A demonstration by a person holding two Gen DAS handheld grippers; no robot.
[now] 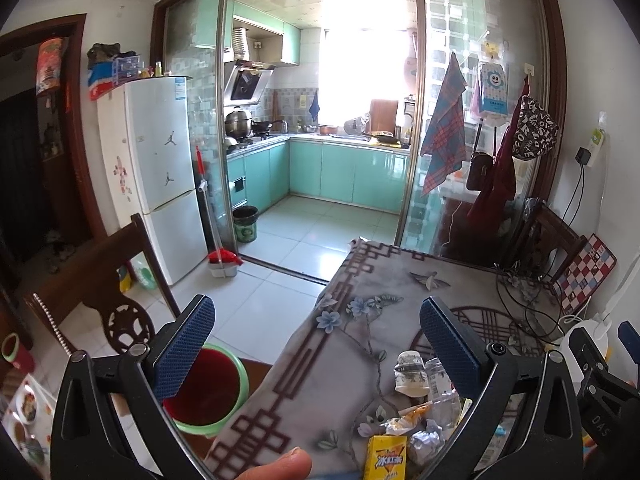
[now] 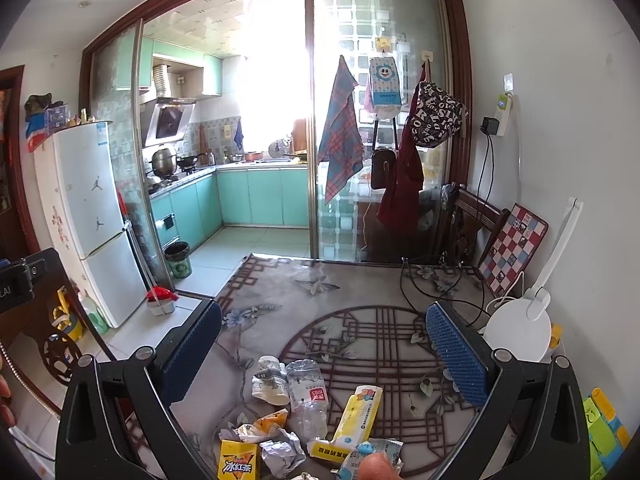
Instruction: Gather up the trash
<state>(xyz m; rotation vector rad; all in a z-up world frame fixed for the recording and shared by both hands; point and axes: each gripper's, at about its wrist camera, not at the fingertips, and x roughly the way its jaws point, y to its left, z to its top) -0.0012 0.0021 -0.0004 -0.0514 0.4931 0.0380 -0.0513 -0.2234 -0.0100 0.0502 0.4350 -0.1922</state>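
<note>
A pile of trash lies on the patterned table (image 2: 360,292) near its front edge: a crumpled paper cup (image 2: 270,380), a crushed clear plastic bottle (image 2: 308,390), a yellow drink carton (image 2: 237,462), crumpled foil (image 2: 282,456), a yellow wrapper (image 2: 358,412) and a blue-white packet (image 2: 370,458). My right gripper (image 2: 326,356) is open and empty above the pile. My left gripper (image 1: 316,348) is open and empty over the table's left edge; the cup (image 1: 410,372) and carton (image 1: 386,456) show between its fingers. A green bin with a red liner (image 1: 208,392) stands on the floor left of the table.
A wooden chair (image 1: 96,280) stands left of the bin. A white lamp (image 2: 520,328), black cables (image 2: 432,284) and a checkered board (image 2: 514,248) crowd the table's right side. A fridge (image 1: 160,168) and a broom with dustpan (image 1: 218,256) stand by the kitchen door.
</note>
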